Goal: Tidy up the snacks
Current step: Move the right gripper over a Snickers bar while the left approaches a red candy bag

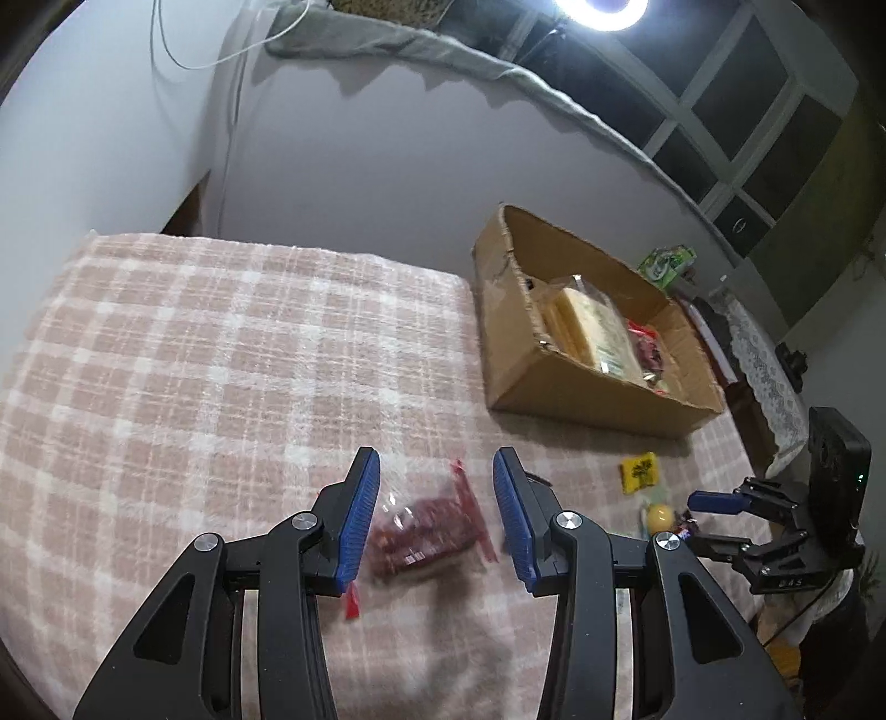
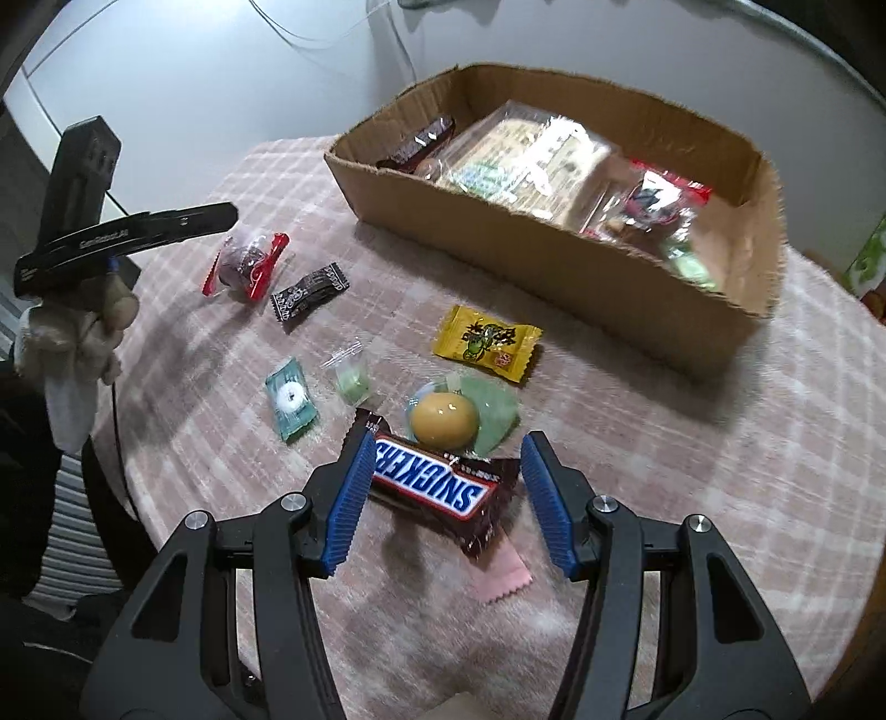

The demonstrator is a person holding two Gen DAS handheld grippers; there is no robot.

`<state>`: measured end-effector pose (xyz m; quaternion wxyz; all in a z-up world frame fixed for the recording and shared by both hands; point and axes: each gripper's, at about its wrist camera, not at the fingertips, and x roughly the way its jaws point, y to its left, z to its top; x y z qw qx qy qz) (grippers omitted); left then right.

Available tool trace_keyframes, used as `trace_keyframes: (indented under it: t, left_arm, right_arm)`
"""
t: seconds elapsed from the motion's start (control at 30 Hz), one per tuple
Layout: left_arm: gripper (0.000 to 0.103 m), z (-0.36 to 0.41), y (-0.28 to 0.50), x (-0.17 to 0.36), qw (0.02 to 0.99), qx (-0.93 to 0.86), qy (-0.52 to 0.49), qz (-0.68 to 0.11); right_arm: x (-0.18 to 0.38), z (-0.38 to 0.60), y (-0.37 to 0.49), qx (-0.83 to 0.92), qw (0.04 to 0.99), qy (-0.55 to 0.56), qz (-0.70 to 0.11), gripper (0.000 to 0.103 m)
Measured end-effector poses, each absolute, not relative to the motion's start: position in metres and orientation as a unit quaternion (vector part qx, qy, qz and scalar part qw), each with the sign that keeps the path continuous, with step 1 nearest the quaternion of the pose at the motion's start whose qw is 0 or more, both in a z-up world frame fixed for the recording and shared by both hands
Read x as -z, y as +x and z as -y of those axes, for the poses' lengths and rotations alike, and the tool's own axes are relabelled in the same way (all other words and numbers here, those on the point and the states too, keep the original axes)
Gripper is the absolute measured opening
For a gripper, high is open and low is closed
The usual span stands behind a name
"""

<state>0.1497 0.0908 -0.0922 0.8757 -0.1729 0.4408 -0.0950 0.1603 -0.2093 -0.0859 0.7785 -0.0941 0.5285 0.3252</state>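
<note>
Since both grippers hang over the blanket-covered table (image 2: pixel 720 498) with gaps showing, nothing's pinched yet. Right gripper (image 2: pixel 443 498) straddles the Snickers bar (image 2: pixel 429 484) near the front edge, bar's long axis running jaw to jaw. Left gripper (image 1: pixel 436 520) is spread around the red date packet (image 1: pixel 426 534). Cardboard box (image 2: pixel 554 266) sits toward the far edge.

Ring light (image 1: pixel 601 8) at top edge blows out white; room dim. Fisheye bends edges, corners black. Motion blur on red snack pouch (image 1: pixel 426 534) and cardboard box (image 2: pixel 554 255) contents. Soft gripper shadows on plaid blanket (image 1: pixel 194 360).
</note>
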Motion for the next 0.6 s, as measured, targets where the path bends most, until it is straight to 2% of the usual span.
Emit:
trace_keyframes:
  t: [0.23, 0.6]
  left_arm:
    - [0.041, -0.102, 0.164, 0.107, 0.865, 0.080, -0.178, -0.462]
    - [0.041, -0.092, 0.136, 0.105, 0.861, 0.108, -0.168, -0.468]
  right_arm:
    - [0.098, 0.209, 0.173, -0.328, 0.762, -0.088, -0.551, 0.057]
    - [0.096, 0.204, 0.142, -0.357, 0.745, -0.116, -0.551, 0.058]
